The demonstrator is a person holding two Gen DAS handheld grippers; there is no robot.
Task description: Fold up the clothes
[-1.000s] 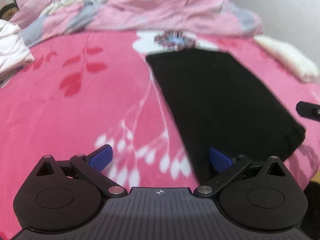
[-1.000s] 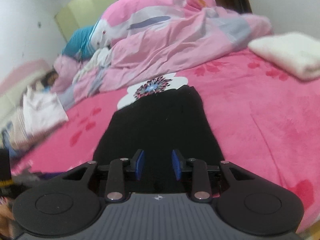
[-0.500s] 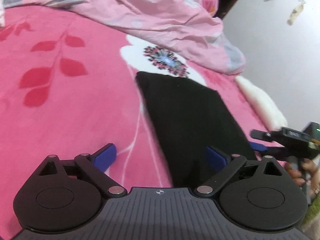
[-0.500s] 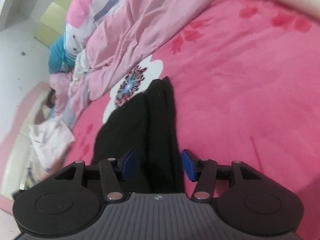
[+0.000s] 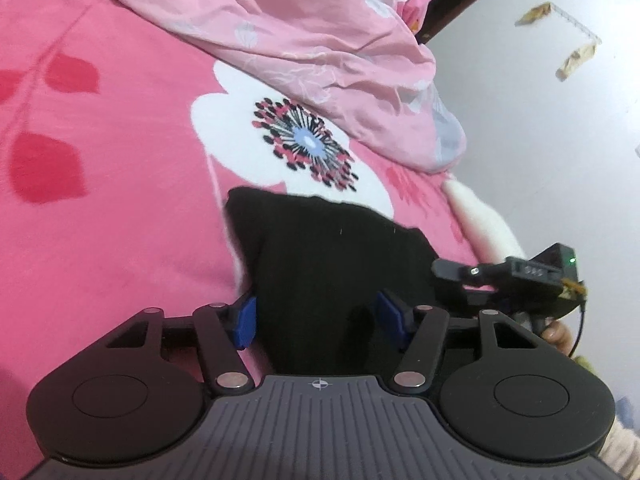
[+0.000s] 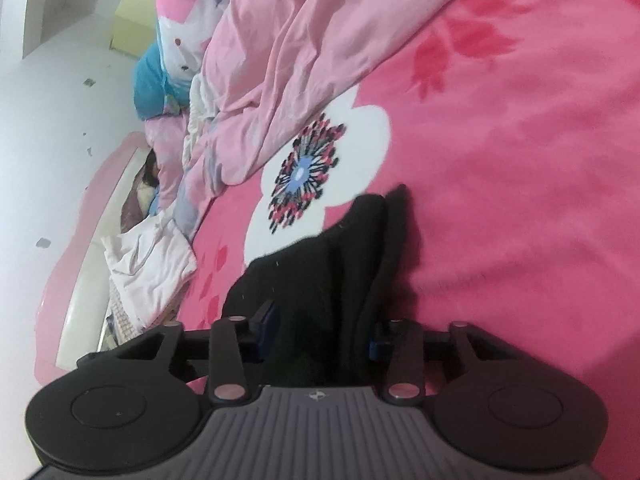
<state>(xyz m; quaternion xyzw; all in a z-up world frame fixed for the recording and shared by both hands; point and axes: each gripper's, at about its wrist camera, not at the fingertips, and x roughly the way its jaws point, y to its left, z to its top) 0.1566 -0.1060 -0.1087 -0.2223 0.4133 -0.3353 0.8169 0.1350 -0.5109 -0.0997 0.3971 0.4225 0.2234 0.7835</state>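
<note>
A bed under a pink flowered blanket (image 5: 120,240) is carrying everything. A crumpled pink duvet (image 5: 320,40) is lying heaped beyond the blanket's white flower, clear of the work. The folded black garment (image 5: 320,260) is lying just before that flower. The left claw (image 5: 316,320) is closing, garment between its blue pads. The right claw (image 6: 324,336) is closing around bunched black cloth.
</note>
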